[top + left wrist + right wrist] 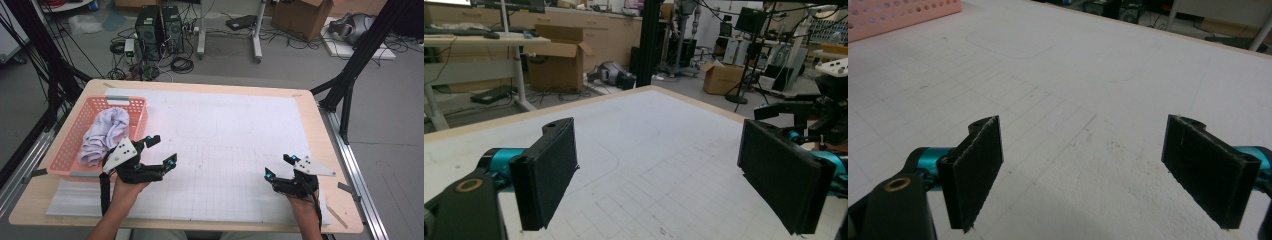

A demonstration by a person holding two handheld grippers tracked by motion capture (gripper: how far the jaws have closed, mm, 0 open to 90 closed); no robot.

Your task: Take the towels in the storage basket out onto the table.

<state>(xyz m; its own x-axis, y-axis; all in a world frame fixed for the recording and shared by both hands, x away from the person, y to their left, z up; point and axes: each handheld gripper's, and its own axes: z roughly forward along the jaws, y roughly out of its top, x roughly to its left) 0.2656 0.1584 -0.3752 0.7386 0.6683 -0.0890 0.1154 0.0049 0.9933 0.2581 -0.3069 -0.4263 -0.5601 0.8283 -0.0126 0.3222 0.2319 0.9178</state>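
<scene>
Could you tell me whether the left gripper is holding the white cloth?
No, the left gripper stands open beside the pink basket, while the white cloth lies inside it untouched.

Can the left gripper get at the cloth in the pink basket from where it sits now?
Probably yes. The left gripper is open beside the pink basket, and the whitish cloth lies heaped on top with nothing over it. Only the basket's near wall stands between, so it would need to lift over that.
</scene>
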